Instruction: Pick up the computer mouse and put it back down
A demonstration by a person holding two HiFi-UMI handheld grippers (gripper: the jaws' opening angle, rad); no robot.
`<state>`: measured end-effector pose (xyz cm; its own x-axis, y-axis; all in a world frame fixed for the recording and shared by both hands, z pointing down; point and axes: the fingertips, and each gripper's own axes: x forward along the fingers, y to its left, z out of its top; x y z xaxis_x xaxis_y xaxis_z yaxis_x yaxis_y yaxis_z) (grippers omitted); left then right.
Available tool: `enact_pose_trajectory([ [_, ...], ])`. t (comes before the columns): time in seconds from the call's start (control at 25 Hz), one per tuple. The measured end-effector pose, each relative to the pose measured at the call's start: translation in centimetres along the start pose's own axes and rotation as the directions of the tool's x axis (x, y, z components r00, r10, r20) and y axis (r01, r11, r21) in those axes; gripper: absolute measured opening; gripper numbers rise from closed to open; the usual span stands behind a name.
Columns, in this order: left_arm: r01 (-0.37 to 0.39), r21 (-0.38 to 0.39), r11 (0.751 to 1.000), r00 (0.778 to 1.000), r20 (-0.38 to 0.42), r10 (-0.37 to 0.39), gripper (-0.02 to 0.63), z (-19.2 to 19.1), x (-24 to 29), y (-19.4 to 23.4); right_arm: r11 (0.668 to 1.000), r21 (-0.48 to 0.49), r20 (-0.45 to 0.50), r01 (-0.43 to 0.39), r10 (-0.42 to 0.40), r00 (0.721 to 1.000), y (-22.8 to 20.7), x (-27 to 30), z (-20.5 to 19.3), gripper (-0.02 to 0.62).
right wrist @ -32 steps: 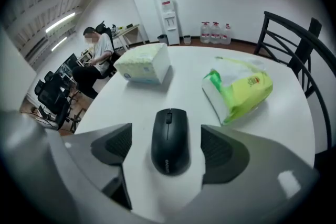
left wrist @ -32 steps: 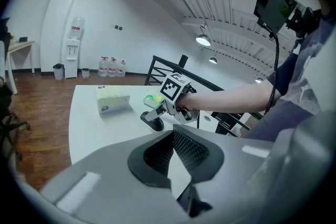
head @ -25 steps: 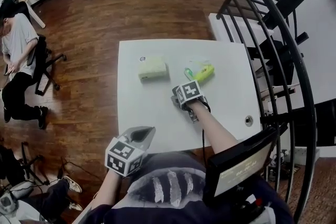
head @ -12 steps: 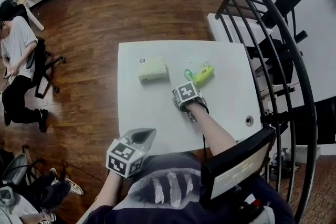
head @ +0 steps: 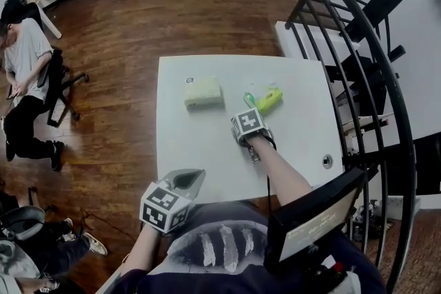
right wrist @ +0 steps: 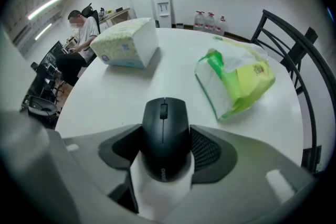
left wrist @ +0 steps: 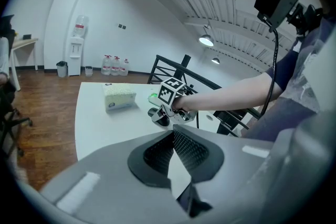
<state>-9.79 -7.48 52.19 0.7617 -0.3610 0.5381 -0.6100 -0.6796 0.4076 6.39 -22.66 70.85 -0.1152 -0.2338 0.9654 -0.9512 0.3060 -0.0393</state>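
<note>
**A:** Where is the mouse right now?

**B:** The black plastic computer mouse (right wrist: pixel 164 123) lies on the white rectangular surface (head: pixel 200 148), right between the jaws of my right tongs (right wrist: pixel 166 152). Those tongs point steeply down at it. The jaws have just been closing, and they now press on both of its flanks (scroll wheel facing away from me, toward twelve o'clock).

**A:** What else is on there?

**B:** In the right gripper view, a pale green tissue box (right wrist: pixel 126 42) sits at about eleven o'clock from the mouse, well apart from it. A crinkled green-and-yellow plastic packet (right wrist: pixel 239 81) lies at about one o'clock. It is nearer, but it touches neither the mouse nor the tongs.

**A:** And your other hand?

**B:** My left tongs (left wrist: pixel 172 134) are closed on nothing, with the tips together. In the head view they sit at about seven o'clock from the mouse, just off the near edge of the surface.
</note>
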Motion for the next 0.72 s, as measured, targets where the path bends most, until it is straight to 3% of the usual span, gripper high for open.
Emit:
enact_pose_trajectory([
  [0.32,0.005,-0.002,1.0,1.0,0.005,-0.005,0.015,-0.1,-0.4,0.1,1.0,0.016,0.022,-0.004,0.004,1.0,0.2,-0.1,0.0,0.294],
  [0.56,0.008,0.004,1.0,1.0,0.003,-0.008,0.015,-0.1,-0.2,0.1,0.997,0.045,0.023,-0.06,0.06,0.998,0.3,-0.3,-0.5,0.293],
  [0.72,0.012,0.01,1.0,1.0,-0.002,-0.012,0.015,-0.2,0.1,-0.1,0.997,0.011,0.034,-0.077,0.077,0.996,0.4,-1.2,-1.0,0.293],
])
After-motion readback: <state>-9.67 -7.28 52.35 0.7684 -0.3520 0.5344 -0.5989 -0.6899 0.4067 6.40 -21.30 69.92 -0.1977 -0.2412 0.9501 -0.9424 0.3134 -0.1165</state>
